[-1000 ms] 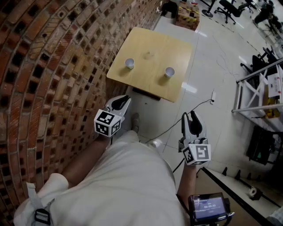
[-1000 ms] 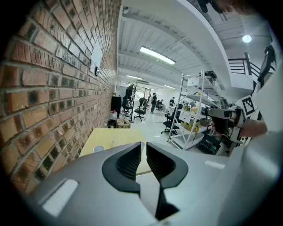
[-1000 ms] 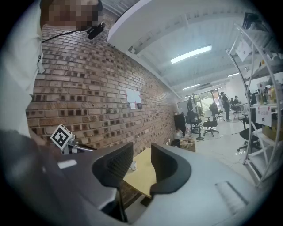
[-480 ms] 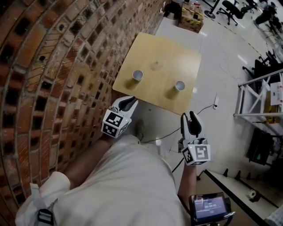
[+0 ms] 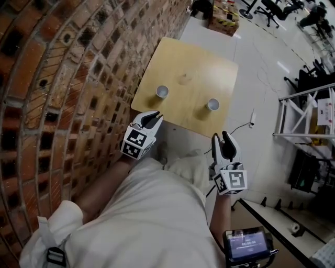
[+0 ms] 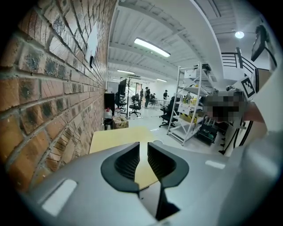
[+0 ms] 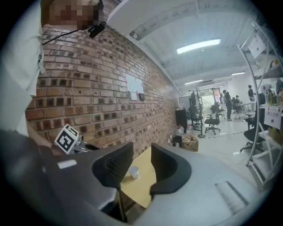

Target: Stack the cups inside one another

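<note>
Two white cups stand apart on the light wooden table [image 5: 193, 55]: the left cup [image 5: 162, 92] near the brick wall and the right cup [image 5: 212, 104] near the front edge. A faint clear thing [image 5: 184, 78] sits between and behind them. My left gripper [image 5: 151, 118] [image 6: 143, 149] hovers just short of the table's near left corner; its jaws have just been opening a little and stand open by a narrow gap, nothing between them. My right gripper [image 5: 221, 137] [image 7: 142, 152] is open and empty over the floor, and a cup [image 7: 134, 172] shows far off through its gap.
A brick wall [image 5: 63, 78] runs along the table's left side. A white shelf rack [image 5: 306, 104] stands at the right, a cable [image 5: 238, 127] lies on the floor, and a box [image 5: 226, 15] and office chairs [image 5: 272, 8] are beyond the table.
The person has stepped toward the table. Both grippers have moved forward and now sit close to its near edge; the left one almost reaches the corner.
</note>
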Demonstrator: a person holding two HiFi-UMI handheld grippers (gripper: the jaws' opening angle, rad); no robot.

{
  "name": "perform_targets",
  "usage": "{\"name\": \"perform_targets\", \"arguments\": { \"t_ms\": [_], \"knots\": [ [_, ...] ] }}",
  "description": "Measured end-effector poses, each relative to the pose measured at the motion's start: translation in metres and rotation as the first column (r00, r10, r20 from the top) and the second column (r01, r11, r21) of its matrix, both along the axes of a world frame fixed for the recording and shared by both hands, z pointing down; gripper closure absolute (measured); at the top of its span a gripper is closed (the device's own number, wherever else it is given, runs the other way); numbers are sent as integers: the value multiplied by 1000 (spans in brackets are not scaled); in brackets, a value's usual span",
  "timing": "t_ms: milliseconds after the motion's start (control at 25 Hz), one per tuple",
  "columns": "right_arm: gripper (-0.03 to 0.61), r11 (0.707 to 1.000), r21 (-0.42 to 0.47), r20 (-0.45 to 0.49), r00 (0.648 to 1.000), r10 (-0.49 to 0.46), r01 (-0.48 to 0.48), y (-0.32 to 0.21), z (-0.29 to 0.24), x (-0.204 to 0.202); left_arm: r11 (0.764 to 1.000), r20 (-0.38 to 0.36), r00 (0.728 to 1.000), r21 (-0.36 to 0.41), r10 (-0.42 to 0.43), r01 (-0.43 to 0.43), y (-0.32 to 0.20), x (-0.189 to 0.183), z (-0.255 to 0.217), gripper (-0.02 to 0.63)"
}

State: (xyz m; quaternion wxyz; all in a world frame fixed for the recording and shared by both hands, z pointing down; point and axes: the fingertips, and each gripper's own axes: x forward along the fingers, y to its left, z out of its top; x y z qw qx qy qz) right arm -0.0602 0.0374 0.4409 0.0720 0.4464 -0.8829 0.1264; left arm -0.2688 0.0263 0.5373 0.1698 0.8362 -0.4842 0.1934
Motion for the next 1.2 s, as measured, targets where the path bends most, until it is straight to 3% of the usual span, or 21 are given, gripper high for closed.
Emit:
{"name": "perform_targets", "arguments": {
  "t_ms": [160, 400, 600, 800, 1000, 1200],
  "knots": [
    [460, 1000, -6, 29, 1000, -1, 1, -12, 3, 8, 1000, 43, 999, -28, 4, -2, -9, 0, 16, 528],
    [460, 997, -14, 36, 996, -77, 78, -48, 14, 22, 996, 141, 989, -58, -55, 64, -39, -13, 50, 517],
    [460, 991, -10, 39, 991, -130, 131, -93, 13, 52, 981, 143, 983, -139, -115, 135, -69, -6, 78, 505],
    [460, 969, -9, 43, 968, -246, 246, -121, 17, 64, 960, 217, 967, -214, -132, 179, -86, 8, 113, 480],
    [460, 942, -48, 56, 942, -330, 333, -138, 36, 61, 941, 335, 938, -277, -95, 194, -111, 15, 154, 474],
    [460, 922, -82, 39, 925, -377, 379, -139, 47, 46, 914, 419, 907, -348, -46, 207, -121, -3, 191, 472]
  ]
}}
